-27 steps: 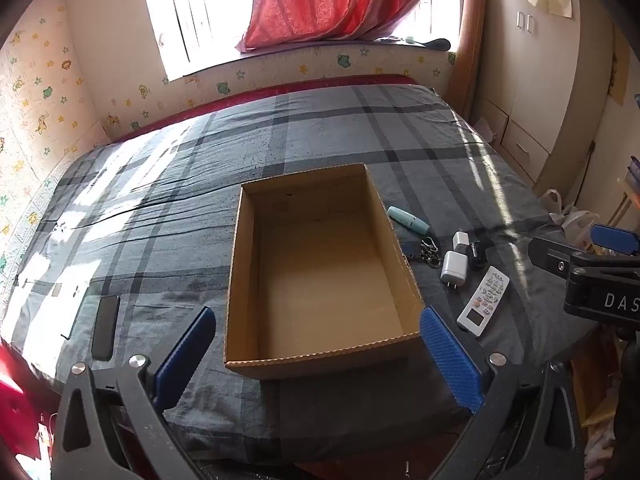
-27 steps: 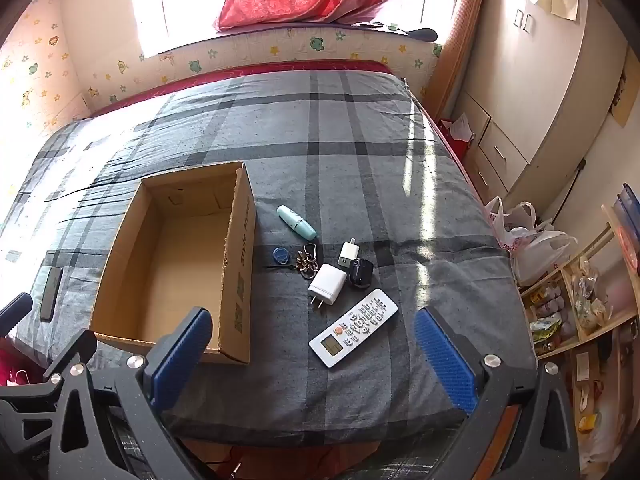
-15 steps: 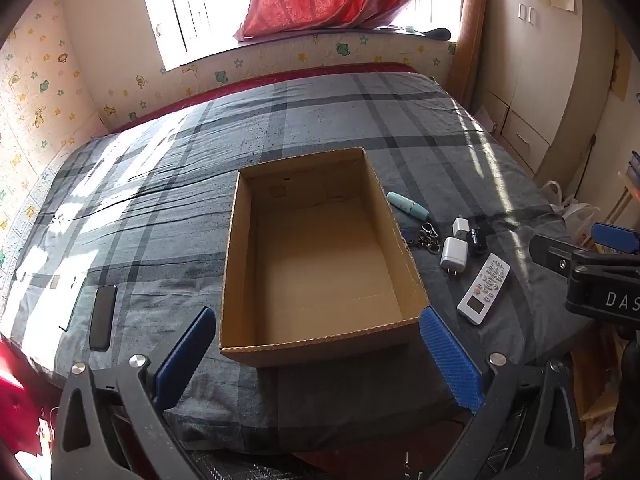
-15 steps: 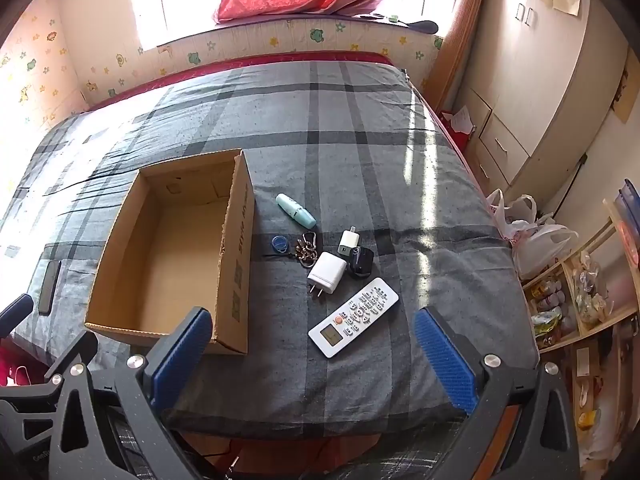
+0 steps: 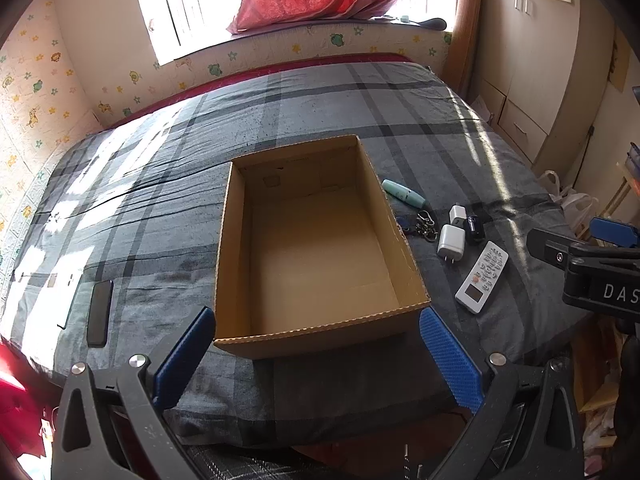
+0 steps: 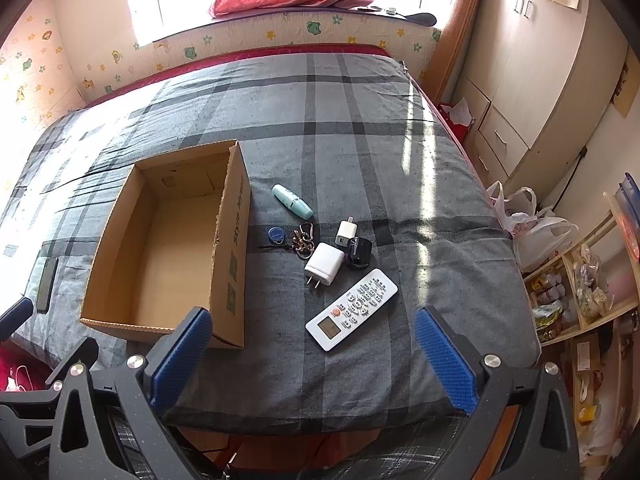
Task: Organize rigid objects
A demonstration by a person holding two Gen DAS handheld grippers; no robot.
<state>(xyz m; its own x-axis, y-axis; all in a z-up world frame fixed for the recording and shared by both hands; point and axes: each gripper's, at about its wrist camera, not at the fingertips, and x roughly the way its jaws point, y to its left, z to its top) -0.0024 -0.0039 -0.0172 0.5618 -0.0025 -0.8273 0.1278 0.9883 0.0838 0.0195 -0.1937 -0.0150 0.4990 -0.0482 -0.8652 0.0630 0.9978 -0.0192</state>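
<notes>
Remote [image 6: 351, 309], chargers [image 6: 325, 264], keys [image 6: 302, 239] lie grouped on bed [image 6: 344, 120] just right of empty cardboard box [image 6: 168, 240], ready for packing; left gripper [image 5: 316, 356] & right gripper [image 6: 312, 356] hover w/ jaws apart, nothing held.

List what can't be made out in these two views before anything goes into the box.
- Blue tag: in the left wrist view mostly hidden behind the cardboard box wall.
- Box print: in the right wrist view too small and skewed to read.
- Remote: button labels too small in both views.
- Dark phone: in the right wrist view only a sliver at the bed's left edge.
- Right gripper: in the left wrist view cut off by the frame edge.
</notes>
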